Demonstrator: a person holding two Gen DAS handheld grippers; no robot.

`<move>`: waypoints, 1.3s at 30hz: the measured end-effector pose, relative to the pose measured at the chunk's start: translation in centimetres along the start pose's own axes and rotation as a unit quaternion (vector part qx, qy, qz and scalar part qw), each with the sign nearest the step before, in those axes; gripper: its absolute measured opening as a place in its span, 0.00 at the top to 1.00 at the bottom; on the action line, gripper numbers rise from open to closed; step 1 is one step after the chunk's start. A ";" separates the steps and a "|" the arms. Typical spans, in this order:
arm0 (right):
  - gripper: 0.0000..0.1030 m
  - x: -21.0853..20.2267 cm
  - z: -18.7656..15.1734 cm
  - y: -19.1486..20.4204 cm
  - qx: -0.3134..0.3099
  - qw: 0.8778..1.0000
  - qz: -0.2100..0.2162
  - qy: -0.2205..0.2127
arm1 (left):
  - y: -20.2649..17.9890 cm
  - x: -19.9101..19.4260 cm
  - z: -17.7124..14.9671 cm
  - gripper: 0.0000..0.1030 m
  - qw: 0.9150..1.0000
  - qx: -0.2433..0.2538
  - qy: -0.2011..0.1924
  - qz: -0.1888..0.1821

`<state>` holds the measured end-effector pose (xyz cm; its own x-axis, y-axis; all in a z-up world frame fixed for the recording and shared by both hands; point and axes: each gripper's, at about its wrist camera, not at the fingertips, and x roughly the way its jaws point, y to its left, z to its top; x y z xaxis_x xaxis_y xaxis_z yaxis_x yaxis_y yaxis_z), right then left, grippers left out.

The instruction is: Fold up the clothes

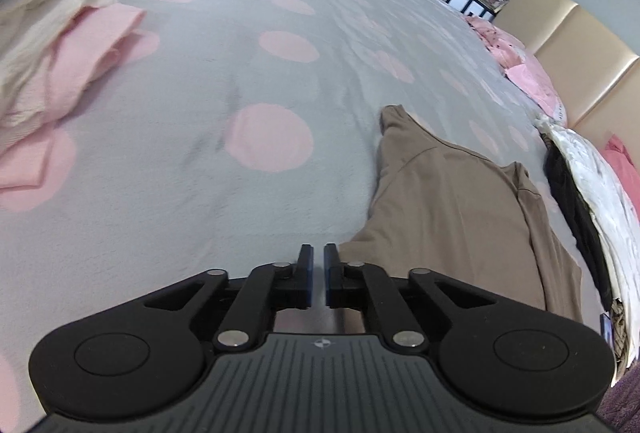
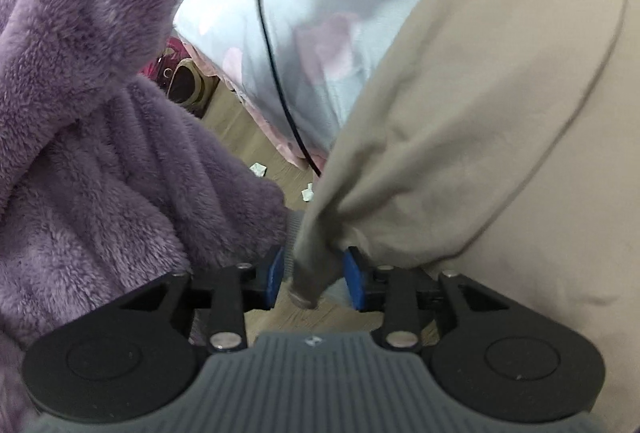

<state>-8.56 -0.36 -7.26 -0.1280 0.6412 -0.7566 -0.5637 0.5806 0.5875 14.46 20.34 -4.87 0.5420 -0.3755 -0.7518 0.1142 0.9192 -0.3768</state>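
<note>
A tan garment (image 1: 452,209) lies spread on the grey bedspread (image 1: 248,73) with pink dots, at the right of the left wrist view. My left gripper (image 1: 318,261) hovers just left of its near edge, its blue-padded fingers almost together with nothing seen between them. In the right wrist view the same tan garment (image 2: 500,105) fills the right side and a bunched corner of it hangs down between the fingers of my right gripper (image 2: 314,275). Those fingers stand apart, and the cloth shows a gap on each side.
Piled white and pink clothes (image 1: 52,45) sit at the far left of the bed. A stack of black and white clothes (image 1: 592,193) lies along its right edge by the beige headboard (image 1: 576,45). A purple fleece sleeve (image 2: 92,93), a black cable (image 2: 276,73) and the wooden floor (image 2: 256,137) show beside the bed.
</note>
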 end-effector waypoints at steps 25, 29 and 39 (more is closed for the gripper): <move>0.81 1.1 1.0 0.9 -0.014 0.990 -0.140 0.004 | -8.5 -9.5 -17.7 0.49 0.952 0.220 0.213 -0.019; 0.81 0.9 0.6 0.6 -0.010 0.991 -0.132 -0.003 | -10.0 -7.2 -20.0 0.50 0.930 0.268 0.253 0.001; 0.76 -0.1 0.2 -1.0 -0.026 0.993 -0.111 -0.006 | -5.2 -7.1 -19.1 1.00 0.939 0.160 0.296 -0.073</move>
<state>-7.84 -0.97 -7.72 0.0139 0.5060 -0.8624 -0.6186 0.6820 0.3902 -5.92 15.93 -7.92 -0.0459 -0.4140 -0.9091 0.4468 0.8055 -0.3894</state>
